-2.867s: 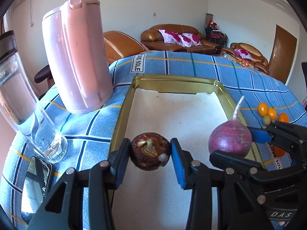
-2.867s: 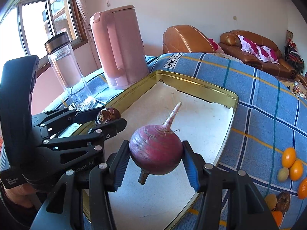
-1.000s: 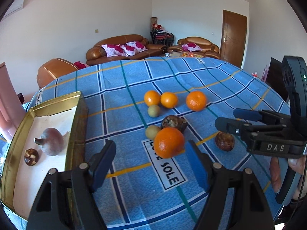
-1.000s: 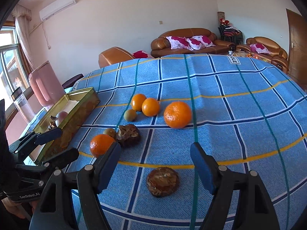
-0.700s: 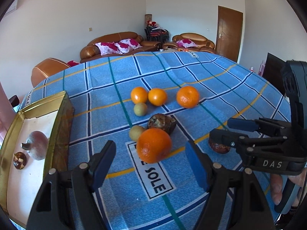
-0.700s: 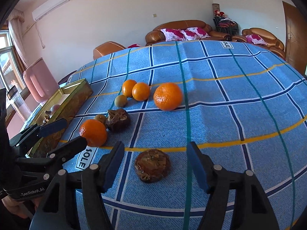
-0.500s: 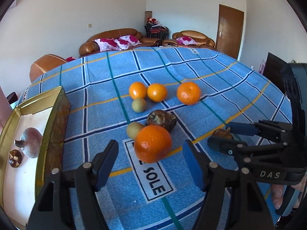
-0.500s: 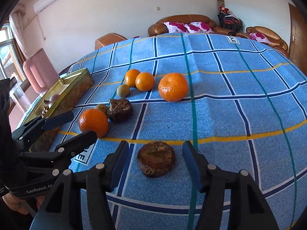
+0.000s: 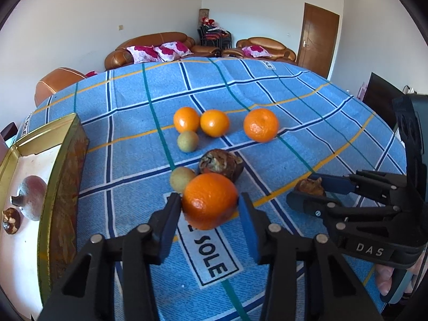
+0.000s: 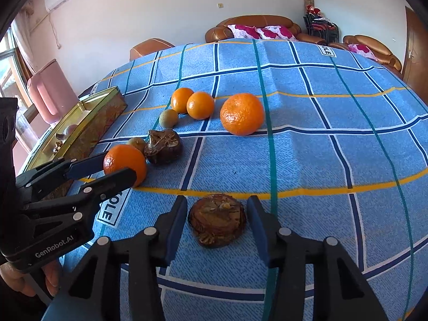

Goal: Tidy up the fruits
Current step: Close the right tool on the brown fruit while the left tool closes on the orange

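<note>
My left gripper (image 9: 210, 211) is open, its pads on either side of a near orange (image 9: 210, 200) that rests on the blue checked cloth; it also shows in the right wrist view (image 10: 124, 163). My right gripper (image 10: 216, 220) is open around a flat dark brown fruit (image 10: 217, 220), whose top shows in the left wrist view (image 9: 310, 186). Three more oranges (image 9: 260, 125), two small green fruits (image 9: 187, 141) and another dark brown fruit (image 9: 220, 163) lie beyond. A gold tin tray (image 9: 62, 187) at the left holds a purple root (image 9: 32, 196) and a small dark fruit (image 9: 10, 220).
A pink kettle (image 10: 50, 95) stands behind the tray in the right wrist view. The table's far half is bare cloth. Sofas and a door are in the background.
Both grippers have left the tray, where the purple root and small dark fruit now lie, and moved right. They have lowered and narrowed around the near orange and the flat brown fruit.
</note>
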`<state>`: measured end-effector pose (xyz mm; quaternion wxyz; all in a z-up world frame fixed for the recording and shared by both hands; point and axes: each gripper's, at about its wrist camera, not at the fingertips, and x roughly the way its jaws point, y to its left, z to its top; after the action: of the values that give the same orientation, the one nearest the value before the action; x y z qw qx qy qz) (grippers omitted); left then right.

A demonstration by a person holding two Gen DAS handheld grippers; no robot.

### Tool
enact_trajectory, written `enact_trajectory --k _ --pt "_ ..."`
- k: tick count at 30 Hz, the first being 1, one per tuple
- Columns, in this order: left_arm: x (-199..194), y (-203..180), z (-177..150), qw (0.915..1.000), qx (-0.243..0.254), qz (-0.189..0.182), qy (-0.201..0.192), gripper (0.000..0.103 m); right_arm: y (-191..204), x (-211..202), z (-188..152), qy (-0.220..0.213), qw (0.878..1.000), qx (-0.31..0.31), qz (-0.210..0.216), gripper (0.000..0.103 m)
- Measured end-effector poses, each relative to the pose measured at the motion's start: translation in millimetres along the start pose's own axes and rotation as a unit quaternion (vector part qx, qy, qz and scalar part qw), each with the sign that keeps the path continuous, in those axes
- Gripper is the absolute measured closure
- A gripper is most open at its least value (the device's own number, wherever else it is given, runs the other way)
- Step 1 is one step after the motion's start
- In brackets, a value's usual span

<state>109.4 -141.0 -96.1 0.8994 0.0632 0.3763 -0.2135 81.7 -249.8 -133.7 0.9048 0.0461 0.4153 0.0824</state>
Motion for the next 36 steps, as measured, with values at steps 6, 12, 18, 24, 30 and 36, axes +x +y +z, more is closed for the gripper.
enact_trajectory --k 6,12,18,24,30,36 --pt "-2 3 0 0.9998 -0.008 -0.018 -0.005 0.058 0 -1 1 -0.002 1.0 0.001 0.006 0.059" --pt "-9 6 -1 0.9993 -0.015 -0.027 -0.022 0.059 2 -9 0 -0.025 1.0 0.0 0.003 0.059" --pt "-16 5 -2 0.9987 -0.01 -0.034 -0.037 0.073 6 -22 -2 -0.057 0.998 -0.012 -0.004 0.059" --pt "-16 -2 -1 0.9989 0.004 -0.028 -0.037 0.075 7 -22 0 -0.057 0.998 -0.017 -0.005 0.059" --pt "-5 -2 1 0.9997 0.002 -0.021 -0.011 0.051 6 -20 0 -0.053 0.998 -0.016 -0.003 0.059" --pt "7 -10 1 0.9989 0.021 -0.04 0.014 0.061 6 -19 0 -0.048 0.999 -0.013 0.0 0.059"
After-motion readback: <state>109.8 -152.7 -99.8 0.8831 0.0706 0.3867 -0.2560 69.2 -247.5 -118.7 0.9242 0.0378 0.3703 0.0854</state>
